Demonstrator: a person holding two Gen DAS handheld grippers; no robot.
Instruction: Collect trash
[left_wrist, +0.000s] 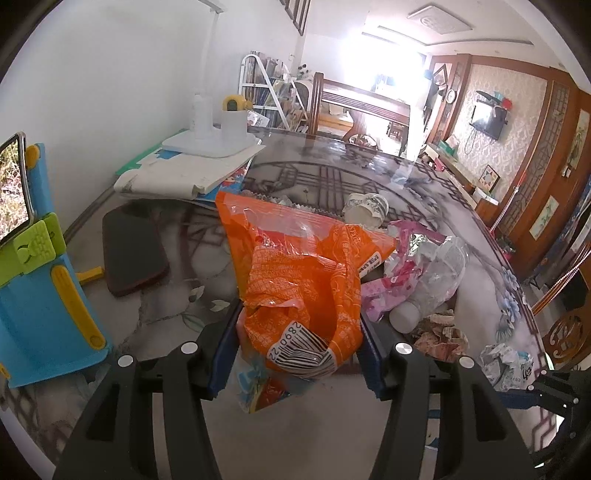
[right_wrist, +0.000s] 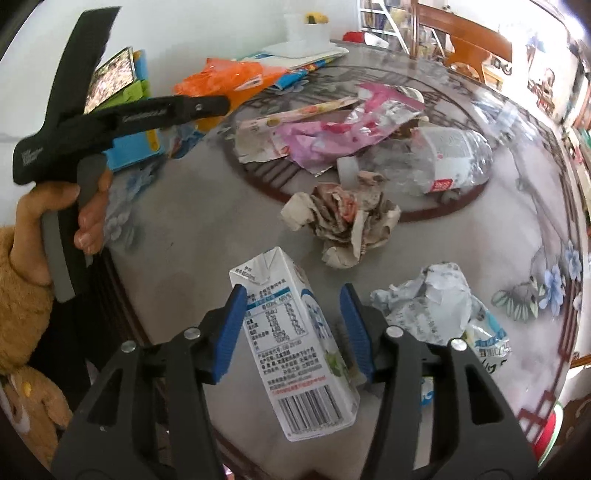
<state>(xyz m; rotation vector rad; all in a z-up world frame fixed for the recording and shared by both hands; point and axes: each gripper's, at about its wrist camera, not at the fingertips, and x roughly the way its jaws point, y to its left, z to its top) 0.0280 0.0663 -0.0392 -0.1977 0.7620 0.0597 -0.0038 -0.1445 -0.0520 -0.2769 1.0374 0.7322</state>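
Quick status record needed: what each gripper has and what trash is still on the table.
left gripper: orange snack bag between the blue pads, pressed on both sides
right gripper: white milk carton between the pads; left pad touches it, gap on the right side, not clamped
still on table: crumpled paper ball, crushed clear plastic bottle, pink wrapper, crumpled white wrapper, squashed paper cup
not trash: phone in blue stand, white desk lamp base
bin: none visible
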